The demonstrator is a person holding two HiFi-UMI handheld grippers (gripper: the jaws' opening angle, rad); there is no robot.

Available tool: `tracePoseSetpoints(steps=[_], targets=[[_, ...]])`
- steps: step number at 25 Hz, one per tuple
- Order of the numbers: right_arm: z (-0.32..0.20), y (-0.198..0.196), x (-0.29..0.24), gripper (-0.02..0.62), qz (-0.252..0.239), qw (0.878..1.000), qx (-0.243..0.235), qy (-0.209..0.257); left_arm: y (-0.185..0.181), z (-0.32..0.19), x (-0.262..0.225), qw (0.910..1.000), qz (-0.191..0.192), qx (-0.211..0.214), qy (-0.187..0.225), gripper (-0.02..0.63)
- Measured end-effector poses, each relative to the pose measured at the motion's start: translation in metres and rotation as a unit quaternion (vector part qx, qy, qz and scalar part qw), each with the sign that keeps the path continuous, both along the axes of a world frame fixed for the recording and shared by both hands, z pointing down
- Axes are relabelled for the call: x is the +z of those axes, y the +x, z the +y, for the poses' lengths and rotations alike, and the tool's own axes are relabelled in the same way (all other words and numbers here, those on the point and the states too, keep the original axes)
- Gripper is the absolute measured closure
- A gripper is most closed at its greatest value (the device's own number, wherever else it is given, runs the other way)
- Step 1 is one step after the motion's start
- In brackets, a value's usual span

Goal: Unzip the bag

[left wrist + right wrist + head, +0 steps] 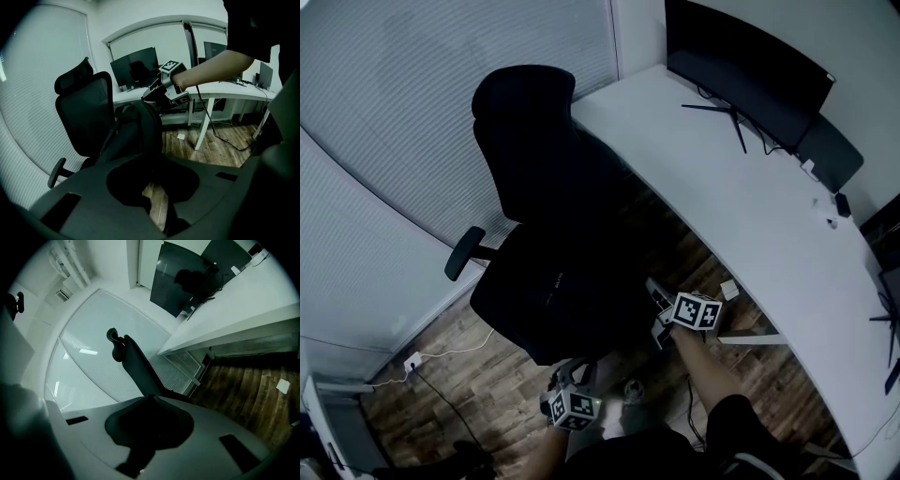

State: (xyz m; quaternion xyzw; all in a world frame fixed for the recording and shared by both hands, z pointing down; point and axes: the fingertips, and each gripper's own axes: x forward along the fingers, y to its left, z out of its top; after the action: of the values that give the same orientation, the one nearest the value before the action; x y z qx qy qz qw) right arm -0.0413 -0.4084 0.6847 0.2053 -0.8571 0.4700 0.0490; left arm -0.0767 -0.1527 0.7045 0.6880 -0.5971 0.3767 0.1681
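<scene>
A black bag (pixel 572 281) stands on the seat of a black office chair (pixel 525 122). In the left gripper view the bag (pixel 138 126) rises upright against the chair back (pixel 84 117). My right gripper (pixel 654 314) is at the bag's top on the desk side, and from the left gripper view it (pixel 149 96) sits right on the bag's upper edge. Its jaws are shut on dark material (pixel 145 427), apparently the zipper pull, though the dark hides it. My left gripper (pixel 570 373) is at the bag's near lower side, shut on dark bag fabric (pixel 154 187).
A long white desk (pixel 750 216) runs along the right, bearing a monitor (pixel 750 75). Its white legs (pixel 202 122) stand on the wood floor (pixel 441 375) close to the chair. A cable and wall socket (pixel 412 361) lie at the lower left. White blinds (pixel 412 94) cover the wall behind the chair.
</scene>
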Motion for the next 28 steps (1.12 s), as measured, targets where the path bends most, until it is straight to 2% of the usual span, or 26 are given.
tracePoseSetpoints(steps=[18, 28], targets=[[-0.05, -0.042, 0.028, 0.543, 0.051, 0.999, -0.011, -0.002, -0.005, -0.007, 0.0, 0.9999, 0.012, -0.009, -0.003, 0.546], [-0.06, -0.051, 0.033, 0.543, 0.057, 0.998, -0.002, -0.008, -0.007, -0.019, 0.001, 0.9996, 0.027, -0.009, 0.0, 0.552]])
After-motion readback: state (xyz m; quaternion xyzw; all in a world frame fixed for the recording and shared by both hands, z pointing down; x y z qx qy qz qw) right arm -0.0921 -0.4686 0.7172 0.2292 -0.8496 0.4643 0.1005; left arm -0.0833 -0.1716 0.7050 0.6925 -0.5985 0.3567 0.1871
